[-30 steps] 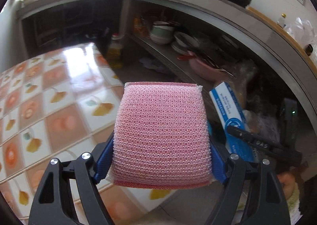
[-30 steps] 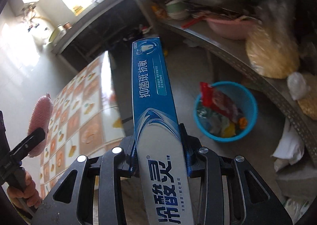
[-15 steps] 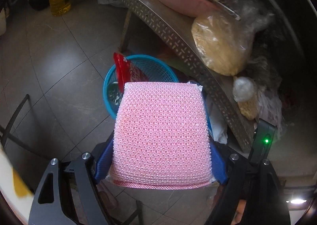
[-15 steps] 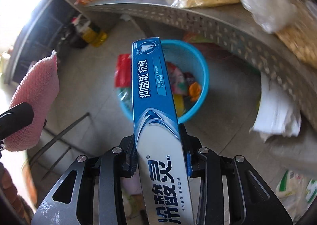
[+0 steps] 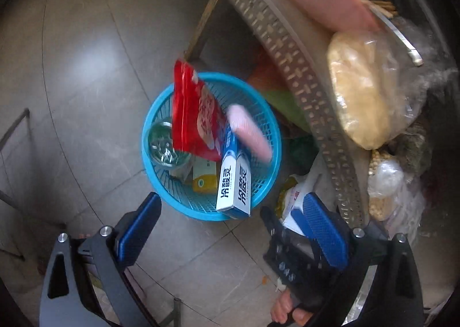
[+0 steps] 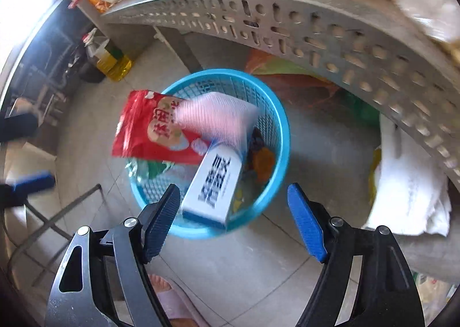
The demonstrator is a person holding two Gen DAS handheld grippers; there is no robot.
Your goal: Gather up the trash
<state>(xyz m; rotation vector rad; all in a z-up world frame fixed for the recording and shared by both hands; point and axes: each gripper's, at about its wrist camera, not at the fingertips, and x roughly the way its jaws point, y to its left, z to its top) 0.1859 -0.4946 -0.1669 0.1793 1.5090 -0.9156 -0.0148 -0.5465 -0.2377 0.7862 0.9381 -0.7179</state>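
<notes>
Both jaws are seen opening, nothing between them: left hand-held gripper (image 5: 230,229) and right hand-held gripper (image 6: 234,217) released. The pink sponge (image 5: 249,133) and toothpaste box (image 5: 234,180) are found in the blue basket (image 5: 268,183), at twelve o'clock of each.

Bare grey tiled floor (image 5: 86,102) open left of round blue mesh basket (image 5: 267,183); perforated grey metal shelf edge (image 6: 330,36) overhanging its far side, white crumpled bag (image 6: 408,191) just beside
</notes>
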